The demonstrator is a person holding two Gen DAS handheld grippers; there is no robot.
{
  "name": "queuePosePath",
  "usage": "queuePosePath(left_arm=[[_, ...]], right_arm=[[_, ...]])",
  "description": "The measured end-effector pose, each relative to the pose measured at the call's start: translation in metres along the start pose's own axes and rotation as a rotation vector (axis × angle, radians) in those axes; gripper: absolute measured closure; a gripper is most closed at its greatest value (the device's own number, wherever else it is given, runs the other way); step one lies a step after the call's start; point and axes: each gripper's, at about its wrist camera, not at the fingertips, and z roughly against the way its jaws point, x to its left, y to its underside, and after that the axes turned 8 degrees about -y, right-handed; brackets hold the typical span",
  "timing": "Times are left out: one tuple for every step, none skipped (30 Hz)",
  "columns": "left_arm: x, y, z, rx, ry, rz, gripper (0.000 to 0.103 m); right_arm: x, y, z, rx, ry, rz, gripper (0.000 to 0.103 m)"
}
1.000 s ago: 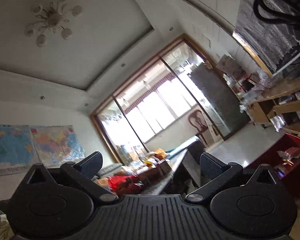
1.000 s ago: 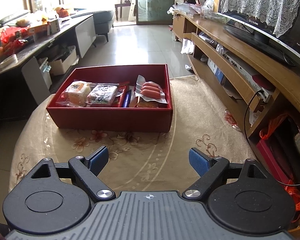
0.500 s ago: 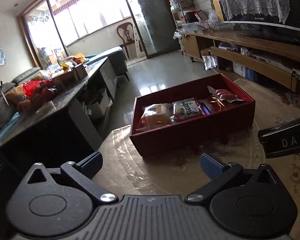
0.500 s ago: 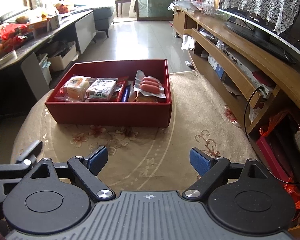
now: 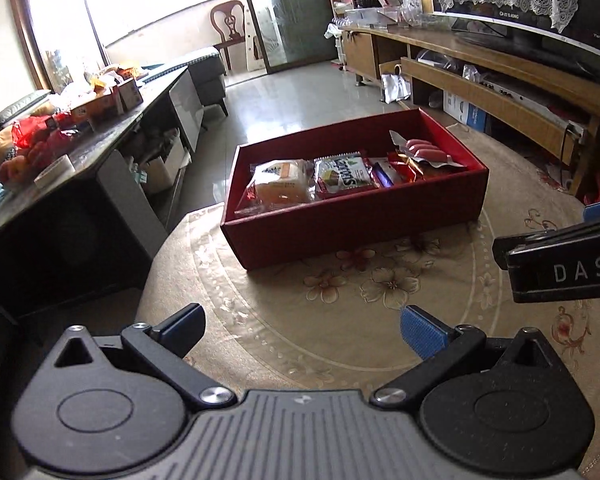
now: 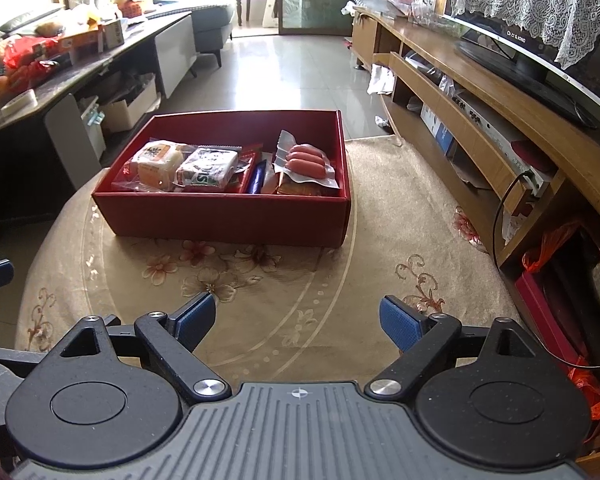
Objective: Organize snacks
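1. Snacks [image 6: 228,168] lay packed in the red box [image 6: 228,220] on the round table [image 6: 340,280], straight ahead of both claws.
2. The right claw [image 6: 298,316] (jaws wide, empty) faced the box's long side squarely; the left claw [image 5: 300,326], equally wide and empty, faced it at an angle.

Red box [image 6: 228,220] of snacks [image 6: 204,168] on round table [image 6: 340,264], right gripper [image 6: 300,320] jaws apart

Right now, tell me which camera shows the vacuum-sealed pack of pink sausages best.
The right wrist view: the vacuum-sealed pack of pink sausages faces the camera, three links distinct, at the red cardboard box's right end. The left wrist view shows it farther off, more foreshortened.
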Motion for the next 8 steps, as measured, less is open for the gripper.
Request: queuePosePath(left_arm=[[-0.0001, 0.0004, -0.0004, 0.004, 0.002, 0.001, 0.001], [0.0, 0.0005, -0.0012, 0.009, 0.006, 0.002, 0.001], [0.0002, 0.0006, -0.0017, 0.014, 0.012, 0.004, 0.001], [0.0004, 0.0005, -0.0021, 0.02, 0.017, 0.007, 0.001], [0.0007, 0.0004, -0.0028, 0.025, 0.02, 0.009, 0.001], [0.0011, 0.0005, -0.0032, 0.028, 0.022, 0.01, 0.001], [0.0012, 0.0006, -0.0032, 0.029, 0.022, 0.01, 0.001], [0.0011, 0.0008, -0.0028, 0.029, 0.021, 0.011, 0.001]], right_arm=[[0.0001, 0.0001, -0.0004, 0.002, 0.0, 0.001, 0.01], [0.0001, 0.0003, -0.0005, 0.002, 0.0, 0.002, 0.01], [0.0003, 0.0003, -0.0005, 0.002, 0.0, 0.002, 0.01], [0.0003, 0.0001, -0.0007, 0.003, 0.0, 0.003, 0.01], [0.0002, 0.0002, -0.0007, 0.003, 0.0, 0.003, 0.01], [0.0002, 0.0004, -0.0006, 0.003, 0.0, 0.001, 0.01], [0.0004, 0.0001, -0.0007, 0.003, -0.001, 0.002, 0.01], [0.0004, 0.0004, -0.0007, 0.002, 0.0, 0.002, 0.01]])
